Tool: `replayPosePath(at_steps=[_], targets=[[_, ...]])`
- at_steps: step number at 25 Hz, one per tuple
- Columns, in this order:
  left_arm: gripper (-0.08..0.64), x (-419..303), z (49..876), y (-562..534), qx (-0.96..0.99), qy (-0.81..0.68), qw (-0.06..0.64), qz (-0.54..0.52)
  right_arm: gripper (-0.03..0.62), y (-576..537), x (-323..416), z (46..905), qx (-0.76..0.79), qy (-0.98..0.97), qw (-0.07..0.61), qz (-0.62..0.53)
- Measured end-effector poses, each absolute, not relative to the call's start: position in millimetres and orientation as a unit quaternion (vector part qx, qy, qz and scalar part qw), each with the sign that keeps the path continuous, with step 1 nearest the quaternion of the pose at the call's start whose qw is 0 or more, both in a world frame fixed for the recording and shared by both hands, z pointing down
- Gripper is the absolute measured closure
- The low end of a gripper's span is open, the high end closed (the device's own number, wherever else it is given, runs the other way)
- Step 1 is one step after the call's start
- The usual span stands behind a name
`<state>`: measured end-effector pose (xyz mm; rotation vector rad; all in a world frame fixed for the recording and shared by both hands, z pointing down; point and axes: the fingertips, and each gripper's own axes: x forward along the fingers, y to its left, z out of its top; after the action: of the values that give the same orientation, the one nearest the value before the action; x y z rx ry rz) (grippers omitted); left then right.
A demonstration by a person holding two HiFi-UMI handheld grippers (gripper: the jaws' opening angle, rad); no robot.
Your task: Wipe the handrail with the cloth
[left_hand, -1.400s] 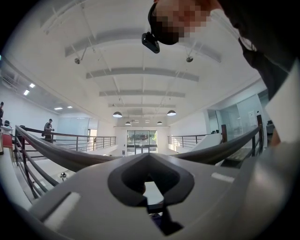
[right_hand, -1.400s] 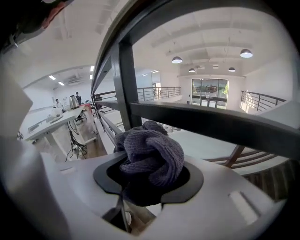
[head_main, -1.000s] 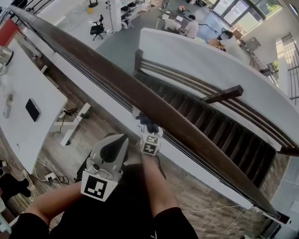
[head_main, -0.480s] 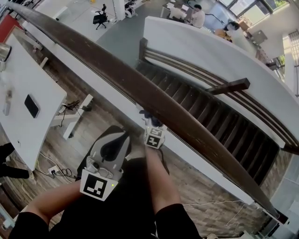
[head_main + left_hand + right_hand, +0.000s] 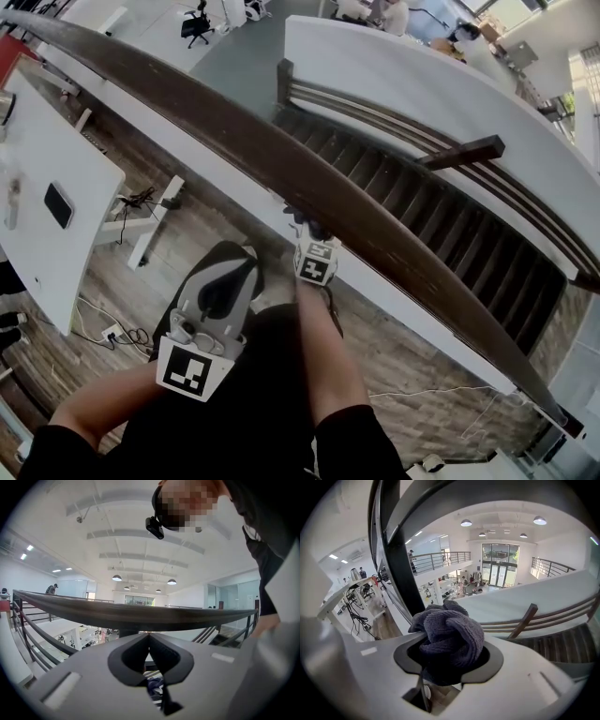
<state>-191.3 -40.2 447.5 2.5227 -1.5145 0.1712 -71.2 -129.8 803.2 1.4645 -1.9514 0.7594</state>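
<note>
At the bottom of the head view, the person's two forearms reach up from 6 o'clock. The left gripper hangs short of the rail, at about 8 o'clock from the right one and pointing toward 1 o'clock. Its own view shows the jaws brought together tip to tip with nothing caught between them, and the handrail crossing just above.

The right gripper is further out, its marker cube facing up. Its jaws are clamped on the cloth, a dark grey-blue bunched wad that bulges out over them. From above, the cloth sits right at the near edge of the handrail, tucked partly under it. I cannot tell whether it actually touches the wood.

The handrail is a broad dark brown band running from 10 o'clock down to 4 o'clock.

At 9 o'clock, on the near side of the rail, stands a white surface with a dark phone lying on it, over a wood floor.

Beyond the rail, a dark stair descends toward 4 o'clock. Further off, at 11 o'clock, an office chair stands on the lower floor.
</note>
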Motion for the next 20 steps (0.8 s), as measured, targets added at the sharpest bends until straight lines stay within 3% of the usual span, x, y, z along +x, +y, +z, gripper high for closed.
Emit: replayPosePath(at_steps=[20], targets=[[0.560, -163, 441, -20, 0.850, -0.517, 0.083, 0.057, 0.413, -109, -23, 802, 0.546, -0.730, 0.309, 0.271]])
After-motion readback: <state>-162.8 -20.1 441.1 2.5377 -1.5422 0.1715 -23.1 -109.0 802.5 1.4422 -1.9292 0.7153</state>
